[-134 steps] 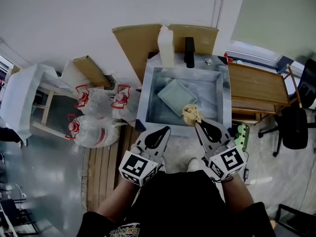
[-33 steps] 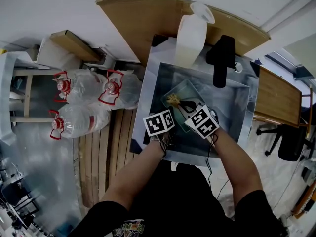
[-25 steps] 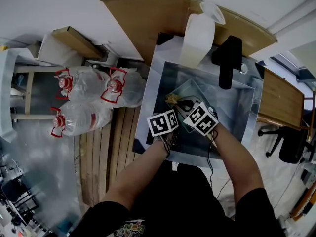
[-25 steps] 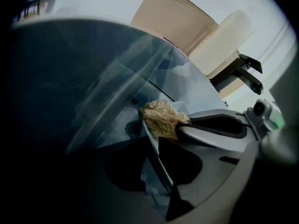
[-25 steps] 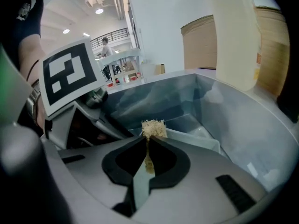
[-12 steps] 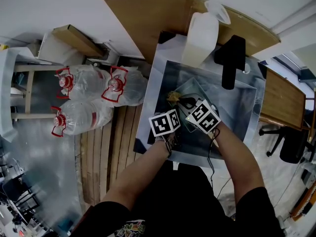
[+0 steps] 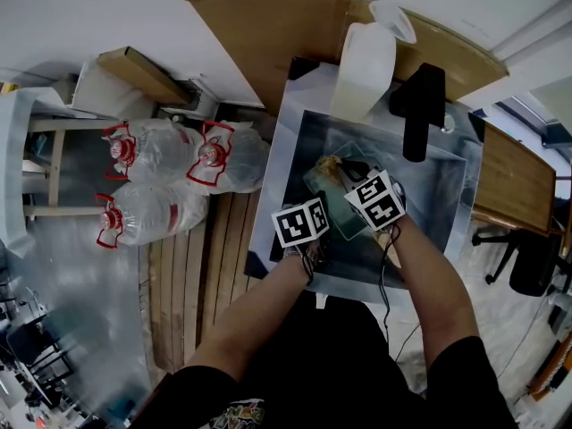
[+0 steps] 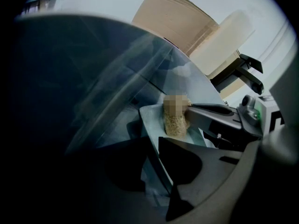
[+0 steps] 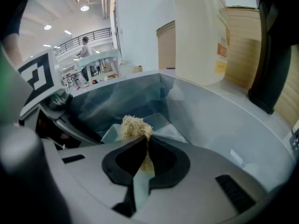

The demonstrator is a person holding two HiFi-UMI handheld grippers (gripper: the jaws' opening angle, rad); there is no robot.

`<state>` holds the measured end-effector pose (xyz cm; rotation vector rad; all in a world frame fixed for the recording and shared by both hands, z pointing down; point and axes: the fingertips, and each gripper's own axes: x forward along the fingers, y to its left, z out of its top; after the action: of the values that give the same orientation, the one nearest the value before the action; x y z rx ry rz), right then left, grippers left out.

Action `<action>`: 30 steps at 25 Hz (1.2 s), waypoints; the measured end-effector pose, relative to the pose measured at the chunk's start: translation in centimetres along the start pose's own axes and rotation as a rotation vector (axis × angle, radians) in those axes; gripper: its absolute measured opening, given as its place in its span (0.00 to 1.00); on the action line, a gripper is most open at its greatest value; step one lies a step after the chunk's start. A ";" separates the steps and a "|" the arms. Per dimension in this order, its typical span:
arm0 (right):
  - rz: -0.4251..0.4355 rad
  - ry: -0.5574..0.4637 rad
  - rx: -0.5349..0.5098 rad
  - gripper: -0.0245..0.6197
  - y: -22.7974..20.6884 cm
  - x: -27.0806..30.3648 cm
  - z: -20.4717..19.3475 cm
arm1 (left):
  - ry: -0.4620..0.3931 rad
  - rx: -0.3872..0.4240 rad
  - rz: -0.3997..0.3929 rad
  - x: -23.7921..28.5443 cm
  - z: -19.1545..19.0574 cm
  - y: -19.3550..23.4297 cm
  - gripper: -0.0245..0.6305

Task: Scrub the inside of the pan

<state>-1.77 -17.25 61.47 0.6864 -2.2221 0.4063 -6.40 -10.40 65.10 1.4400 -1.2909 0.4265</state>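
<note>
While the person is leaning over the metal sink [image 7: 273, 186], the clear rectangular pan [image 7: 340, 218] is lying inside the basin, a little toward its 9 o'clock wall and tilted on one edge. The right gripper [image 9: 144, 141] is clenching a tan, fibrous scrubber [image 9: 135, 125], its jaws pinching the tuft so that the frayed end is sticking out past the tips. In the head view that scrubber is pressing on the inside of the pan near its 11 o'clock corner. The left gripper [image 8: 150, 148] is reaching in from 7 o'clock and is grasping the pan's near rim, with the thin wall running up between its two jaws and both of them closing against it. The two marker cubes are sitting side by side above the pan, near each other but not touching.

A tall white jug [image 7: 362, 65] is standing on the sink's rim at 12 o'clock, and a black tap [image 7: 420, 110] is rising just beside it at 1 o'clock. A brown board [image 7: 268, 25] is leaning behind them against the wall. Over at 9 o'clock, well apart from the sink, large water bottles [image 7: 161, 155] with red caps are lying on the floor.
</note>
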 end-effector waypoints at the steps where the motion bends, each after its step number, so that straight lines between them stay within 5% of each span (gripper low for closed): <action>1: -0.024 0.006 0.014 0.08 -0.6 -0.1 -0.3 | 0.000 0.000 0.000 0.0 0.0 0.0 0.17; 9: -0.277 0.062 0.154 0.08 -5.9 -1.8 -2.6 | 0.002 -0.001 0.001 0.0 0.0 0.1 0.17; 30: -0.297 0.076 0.149 0.08 -5.9 -2.1 -3.4 | 0.004 -0.002 -0.002 0.2 0.0 0.0 0.17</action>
<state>4.84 -19.68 62.59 1.0465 -1.9928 0.4409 -6.36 -10.44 65.26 1.4381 -1.2863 0.4269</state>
